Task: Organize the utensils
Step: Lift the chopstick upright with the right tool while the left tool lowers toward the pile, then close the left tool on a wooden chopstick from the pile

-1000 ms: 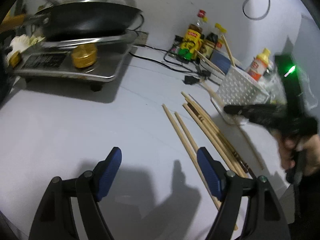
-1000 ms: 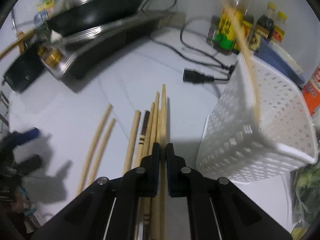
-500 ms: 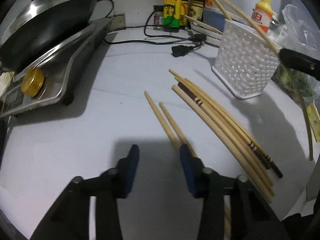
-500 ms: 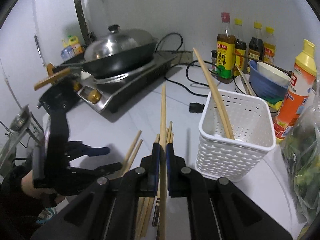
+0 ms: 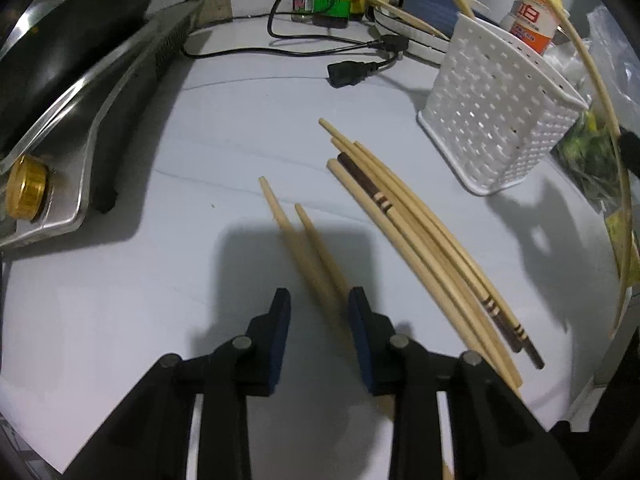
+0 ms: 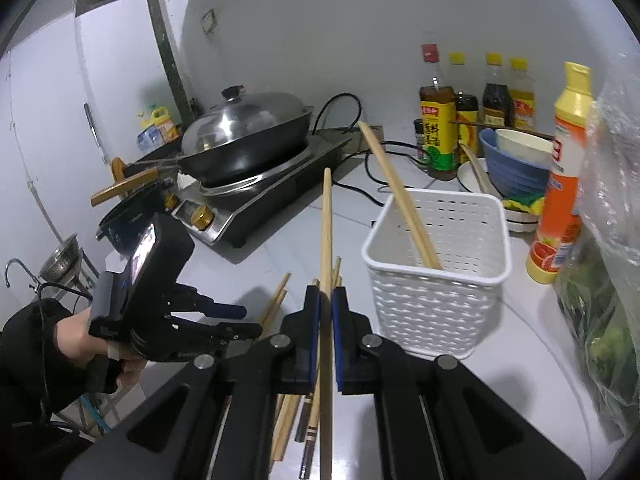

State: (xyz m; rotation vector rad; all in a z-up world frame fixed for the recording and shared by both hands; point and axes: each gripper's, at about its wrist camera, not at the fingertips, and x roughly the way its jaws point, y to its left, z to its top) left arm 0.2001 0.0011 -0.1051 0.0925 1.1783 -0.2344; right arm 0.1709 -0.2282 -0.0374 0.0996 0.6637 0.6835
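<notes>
My left gripper (image 5: 319, 304) is open, low over the counter, its jaws on either side of two pale wooden chopsticks (image 5: 304, 240). A bundle of several chopsticks (image 5: 416, 232), one dark with stripes, lies to the right. My right gripper (image 6: 326, 300) is shut on a single wooden chopstick (image 6: 326, 224), held up in the air left of the white perforated basket (image 6: 436, 300). One chopstick (image 6: 400, 196) leans inside the basket. The left gripper also shows in the right wrist view (image 6: 224, 320).
A stove with a lidded wok (image 6: 248, 132) stands at the left. Sauce bottles (image 6: 438, 128), stacked bowls (image 6: 516, 160) and an orange bottle (image 6: 560, 184) line the back. A black power cable and plug (image 5: 352, 72) lie behind the chopsticks. A bag of greens (image 6: 604, 320) is at right.
My left gripper has dropped toward the two loose chopsticks and its jaws have narrowed around them. My right gripper has lifted its chopstick off the counter and raised it beside the basket.
</notes>
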